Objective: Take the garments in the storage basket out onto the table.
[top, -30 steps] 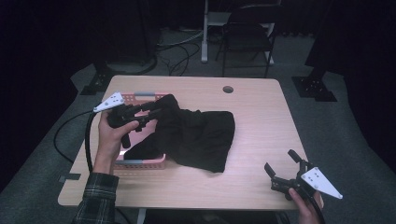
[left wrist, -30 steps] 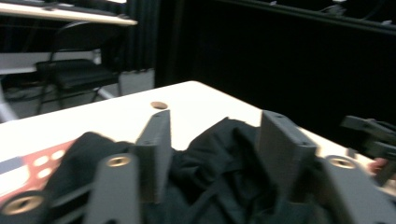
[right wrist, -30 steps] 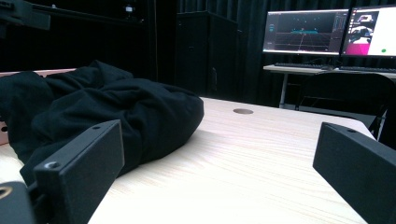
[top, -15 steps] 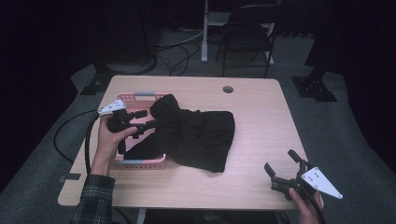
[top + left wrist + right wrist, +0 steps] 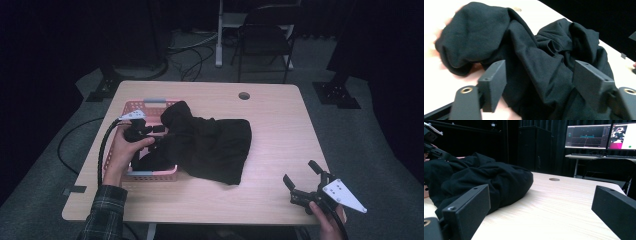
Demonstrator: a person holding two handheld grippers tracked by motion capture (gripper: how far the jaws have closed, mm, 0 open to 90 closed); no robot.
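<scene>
Over the pink basket, left tongs spread, closing slightly around black garment, right tongs spread wide.

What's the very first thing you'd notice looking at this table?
The big crumpled black garment, spilling out of a pink basket on the table's left half and onto the wood. Next, the left gripper right at the cloth over the basket, jaws apart, having just been closing a little. The right gripper waits open at the table's near right corner.
</scene>
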